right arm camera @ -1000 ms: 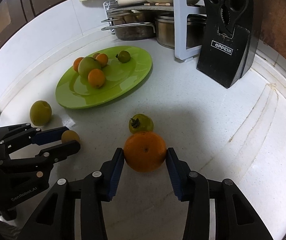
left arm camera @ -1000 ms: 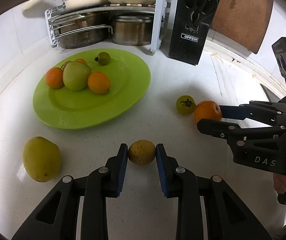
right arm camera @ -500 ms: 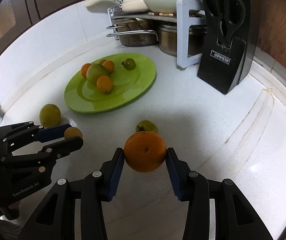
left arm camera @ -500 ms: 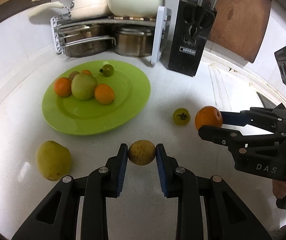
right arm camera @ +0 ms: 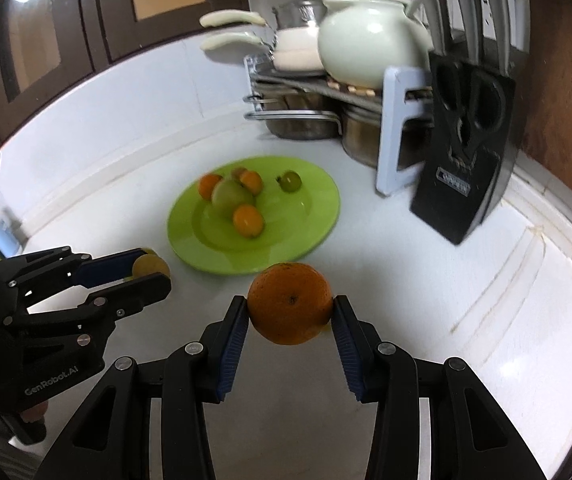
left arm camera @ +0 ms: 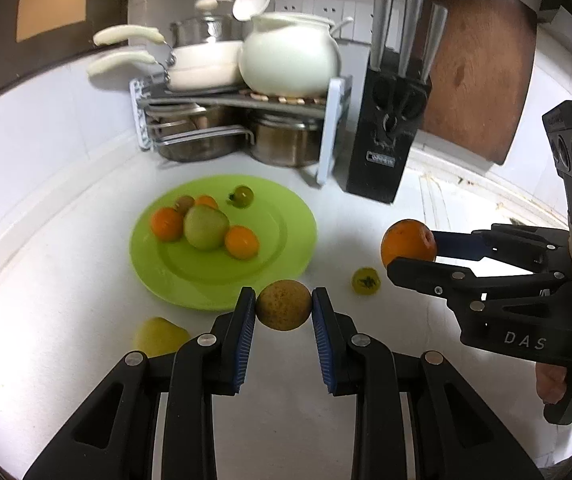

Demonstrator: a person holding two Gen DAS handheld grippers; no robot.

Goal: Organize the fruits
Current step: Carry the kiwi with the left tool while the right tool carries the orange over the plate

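Above white counter [left arm camera: 66,280] | left gripper [left arm camera: 284,307] clenched on brownish-yellow fruit [left arm camera: 283,305] | right gripper [right arm camera: 291,309] clamping orange [right arm camera: 290,302] | green plate [left arm camera: 286,248] at 11 o'clock, fruit piled | small green fruit [left arm camera: 366,280] at 1 o'clock.

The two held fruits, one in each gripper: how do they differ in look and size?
The orange in the right gripper is bright orange; the yellow-brown fruit in the left gripper is dull and speckled. The orange is clearly bigger, so the right gripper's jaws stand wider apart than the left gripper's. Both fruits are round, clamped between blue pads and off the counter, short of the green plate.
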